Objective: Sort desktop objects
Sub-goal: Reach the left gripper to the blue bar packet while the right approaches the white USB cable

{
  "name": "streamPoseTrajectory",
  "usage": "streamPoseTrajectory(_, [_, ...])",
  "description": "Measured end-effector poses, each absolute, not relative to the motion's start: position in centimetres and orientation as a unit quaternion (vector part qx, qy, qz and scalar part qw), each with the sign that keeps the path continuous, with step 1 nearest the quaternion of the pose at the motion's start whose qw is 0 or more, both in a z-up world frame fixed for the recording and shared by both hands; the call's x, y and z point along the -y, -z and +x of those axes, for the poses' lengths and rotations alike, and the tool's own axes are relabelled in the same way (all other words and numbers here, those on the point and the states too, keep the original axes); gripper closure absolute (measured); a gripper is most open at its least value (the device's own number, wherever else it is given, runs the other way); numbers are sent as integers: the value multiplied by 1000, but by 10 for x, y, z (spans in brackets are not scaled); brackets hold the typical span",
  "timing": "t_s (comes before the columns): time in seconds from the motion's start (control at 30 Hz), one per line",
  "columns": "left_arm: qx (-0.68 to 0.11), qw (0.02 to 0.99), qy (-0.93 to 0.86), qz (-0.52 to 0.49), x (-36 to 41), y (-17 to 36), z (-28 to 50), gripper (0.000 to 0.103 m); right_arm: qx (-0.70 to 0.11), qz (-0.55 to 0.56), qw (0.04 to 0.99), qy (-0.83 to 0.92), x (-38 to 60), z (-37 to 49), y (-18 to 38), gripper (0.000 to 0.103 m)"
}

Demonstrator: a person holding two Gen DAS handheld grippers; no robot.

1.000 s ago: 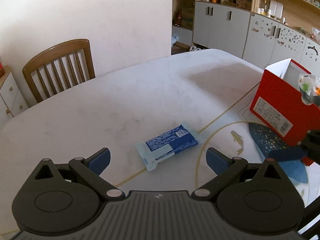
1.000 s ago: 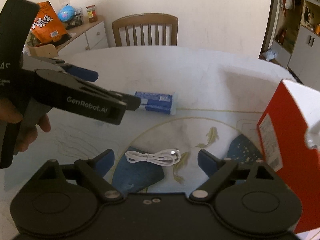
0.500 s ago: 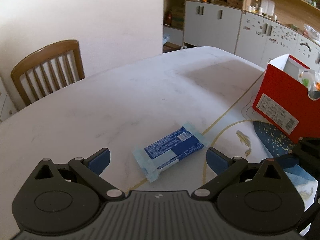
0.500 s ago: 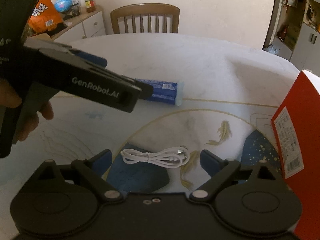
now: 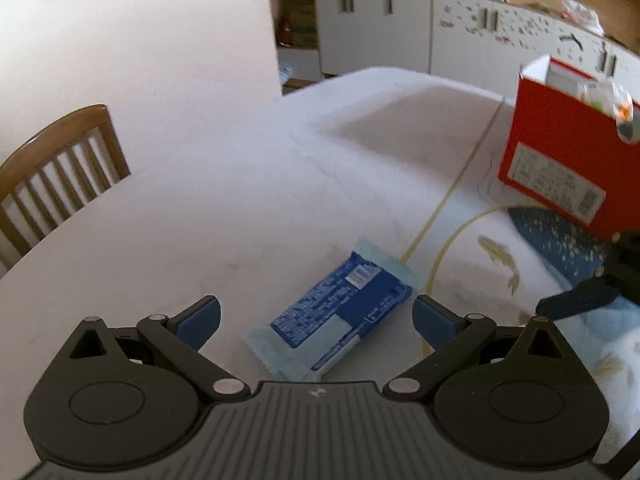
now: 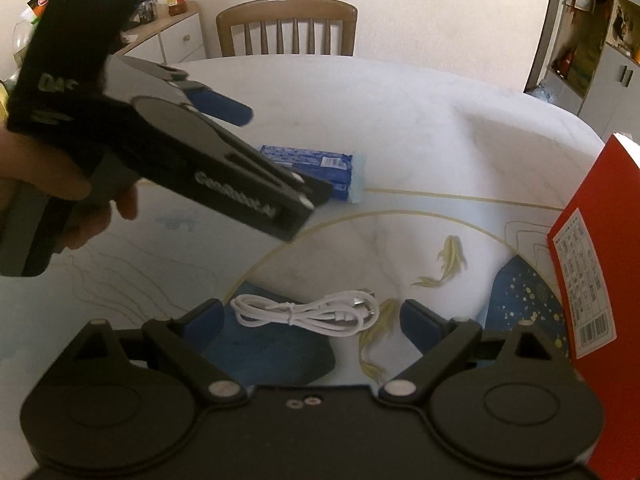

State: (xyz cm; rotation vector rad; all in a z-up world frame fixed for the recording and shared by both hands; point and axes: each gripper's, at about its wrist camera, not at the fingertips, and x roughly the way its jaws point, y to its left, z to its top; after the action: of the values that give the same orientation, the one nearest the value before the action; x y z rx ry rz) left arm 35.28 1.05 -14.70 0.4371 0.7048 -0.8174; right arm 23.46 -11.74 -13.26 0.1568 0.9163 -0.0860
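A blue snack packet (image 5: 332, 320) lies flat on the white table (image 5: 224, 200), between the open fingers of my left gripper (image 5: 316, 320). The packet also shows in the right wrist view (image 6: 320, 166), partly hidden by the left gripper's body (image 6: 224, 176). A coiled white cable (image 6: 308, 312) lies on the table between the open fingers of my right gripper (image 6: 310, 318). A red cardboard box (image 5: 568, 160) with items inside stands at the right; it also shows in the right wrist view (image 6: 600, 264). Both grippers are empty.
A wooden chair (image 6: 288, 26) stands at the table's far side. White drawers (image 6: 172, 40) with jars and a snack bag are at the back left. Kitchen cabinets (image 5: 400, 28) stand beyond the table. The right gripper's fingertip (image 5: 576, 304) shows near the box.
My left gripper has moved forward and down so the blue packet now lies between its fingers. My right gripper has moved closer to the white cable.
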Motion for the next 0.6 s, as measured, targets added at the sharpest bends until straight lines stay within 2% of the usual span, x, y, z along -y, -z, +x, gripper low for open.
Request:
streamPoseTrajectory(0.3, [-340, 831, 391, 201, -6, 155, 353, 2, -442, 75, 893, 41, 119, 236, 132, 18])
streamPoseTrajectory(0.47, [-343, 832, 393, 188, -10, 154, 351, 11, -440, 74, 894, 43, 120, 235, 132, 22])
streamPoseTrajectory(0.5, [-340, 832, 396, 187, -11, 153, 350, 16, -439, 74, 894, 43, 119, 234, 132, 25])
streamPoseTrajectory(0.6, [-341, 829, 404, 183, -11, 152, 348, 26, -438, 76, 895, 43, 121, 233, 131, 25])
